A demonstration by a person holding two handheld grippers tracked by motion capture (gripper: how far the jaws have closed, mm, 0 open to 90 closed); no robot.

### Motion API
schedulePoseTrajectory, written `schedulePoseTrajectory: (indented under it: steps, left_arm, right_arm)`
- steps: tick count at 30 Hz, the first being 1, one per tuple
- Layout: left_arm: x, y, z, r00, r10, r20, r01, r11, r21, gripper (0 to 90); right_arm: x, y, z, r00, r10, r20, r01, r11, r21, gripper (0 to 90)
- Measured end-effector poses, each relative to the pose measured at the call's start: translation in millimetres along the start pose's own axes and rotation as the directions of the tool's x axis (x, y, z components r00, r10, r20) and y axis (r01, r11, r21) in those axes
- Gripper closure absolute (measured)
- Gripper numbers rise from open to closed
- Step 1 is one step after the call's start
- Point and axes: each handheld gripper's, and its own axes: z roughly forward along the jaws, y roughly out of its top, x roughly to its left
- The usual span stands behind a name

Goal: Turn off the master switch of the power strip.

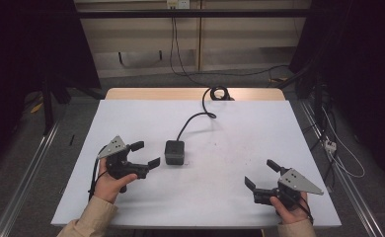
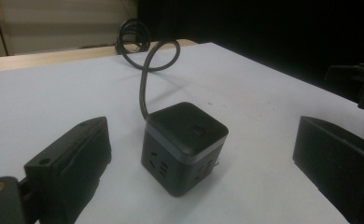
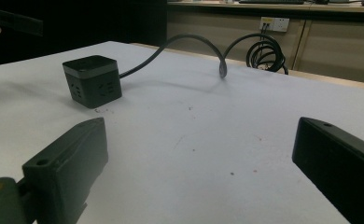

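Both tongs, left (image 1: 145, 153) & right (image 1: 261, 173), agape; socket cube (image 1: 174, 152) apparently untouched btwn.

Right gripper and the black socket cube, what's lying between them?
Nothing: the high view shows bare white table between the right gripper and the socket cube.

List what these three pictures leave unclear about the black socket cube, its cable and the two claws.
- Socket cube: its far sides are turned away in both gripper views; from the high view the socket holes are too small to make out.
- Cable: its coil lies at the table's far edge; where it ends cannot be told.
- Left claw: left gripper view's bottom edge cuts its jaws.
- Right claw: likewise cut in the right gripper view.
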Motion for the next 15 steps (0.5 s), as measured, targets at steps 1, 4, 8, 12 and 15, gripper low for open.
schedulePoseTrajectory:
  steps: [1, 4, 8, 12, 15]
  left_arm:
    - [-0.2, 0.7, 0.5, 1.0000, 0.001, 0.002, -0.001, 1.0000, -0.001, 4.1]
    - [-0.8, 2.4, 1.8, 1.0000, 0.004, 0.005, -0.004, 1.0000, -0.005, 4.9]
    - [-1.1, 3.2, 4.2, 1.0000, 0.009, 0.003, -0.009, 1.0000, 0.002, 5.3]
    - [-1.3, 3.6, 6.7, 1.0000, 0.006, 0.000, -0.006, 1.0000, 0.003, 5.5]
    - [-1.3, 3.9, 8.3, 1.0000, 0.008, -0.001, -0.007, 1.0000, 0.006, 5.8]
  right_arm:
    - [0.0, 0.0, -0.4, 1.0000, -0.001, 0.002, 0.001, 1.000, 0.000, 3.2]
    - [-0.1, 0.6, -0.9, 1.0000, 0.003, 0.005, -0.003, 1.000, -0.003, 3.2]
    - [0.2, 1.1, 0.0, 1.0000, 0.000, -0.001, 0.000, 1.000, -0.006, 3.2]
    - [0.7, 1.9, 0.7, 1.0000, 0.001, -0.004, -0.001, 1.000, -0.008, 3.2]
    - [0.8, 2.1, 1.9, 1.0000, 0.003, -0.007, -0.003, 1.000, -0.009, 3.2]
